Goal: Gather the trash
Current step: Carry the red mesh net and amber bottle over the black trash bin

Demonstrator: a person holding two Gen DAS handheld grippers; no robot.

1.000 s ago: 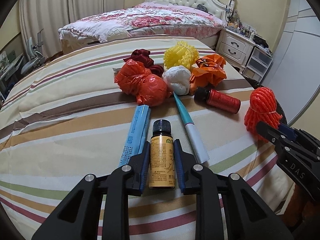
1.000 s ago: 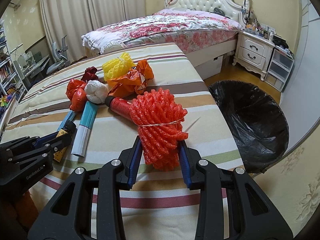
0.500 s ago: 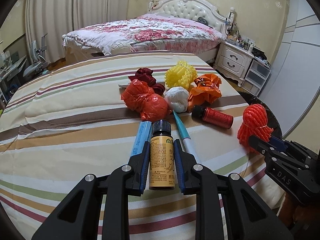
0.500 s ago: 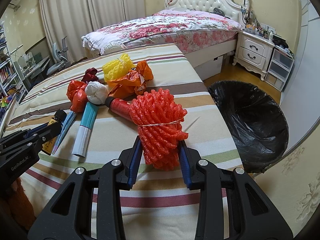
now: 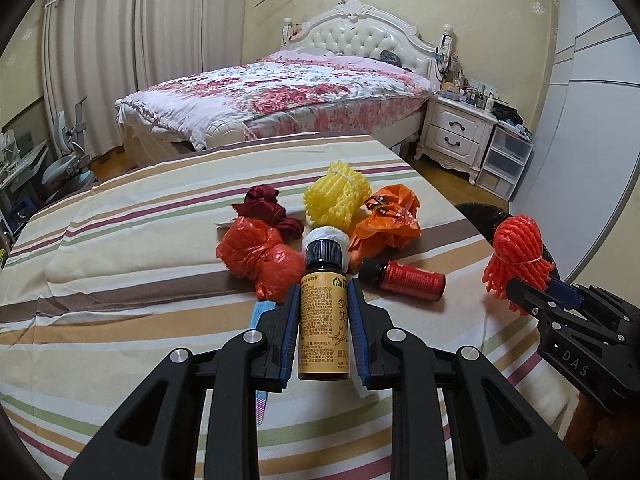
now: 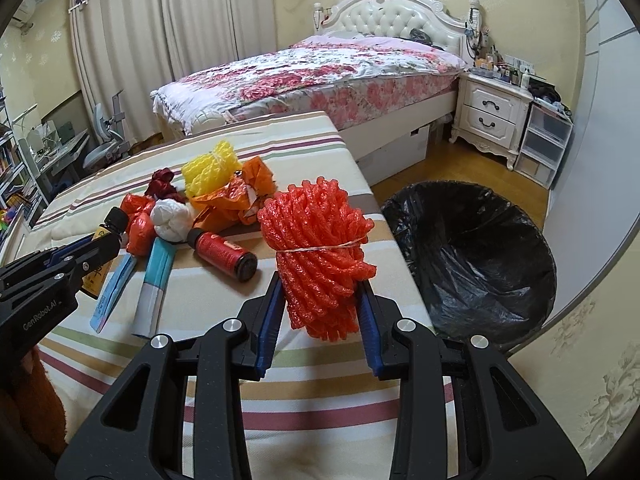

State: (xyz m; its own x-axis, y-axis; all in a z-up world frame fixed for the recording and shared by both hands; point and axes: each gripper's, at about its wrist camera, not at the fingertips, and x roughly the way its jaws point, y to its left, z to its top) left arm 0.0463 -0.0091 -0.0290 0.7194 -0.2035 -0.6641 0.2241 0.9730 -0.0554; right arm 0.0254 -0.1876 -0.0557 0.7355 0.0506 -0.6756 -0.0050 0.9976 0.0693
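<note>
My left gripper (image 5: 323, 292) is shut on a small brown bottle (image 5: 324, 320) with a yellow label and black cap, held upright above the striped table (image 5: 120, 280). My right gripper (image 6: 320, 292) is shut on a red foam net bundle (image 6: 320, 248) tied with a rubber band, near the table's right edge. Each gripper shows in the other's view: the right gripper (image 5: 528, 292) with the net (image 5: 516, 256), the left gripper (image 6: 96, 248) with the bottle (image 6: 108, 226). A bin with a black liner (image 6: 472, 248) stands on the floor right of the table.
More trash lies mid-table: a yellow foam net (image 5: 336, 196), an orange bag (image 5: 388, 220), a red bag (image 5: 260, 256), a dark red bundle (image 5: 264, 208), a white wad (image 5: 328, 236), a red bottle (image 5: 408, 278), a teal tube (image 6: 156, 280), a blue packet (image 6: 112, 292). A bed and nightstand stand behind.
My left gripper has risen with the bottle and tilted up, so more of the room shows. The right gripper with the red net has barely moved.
</note>
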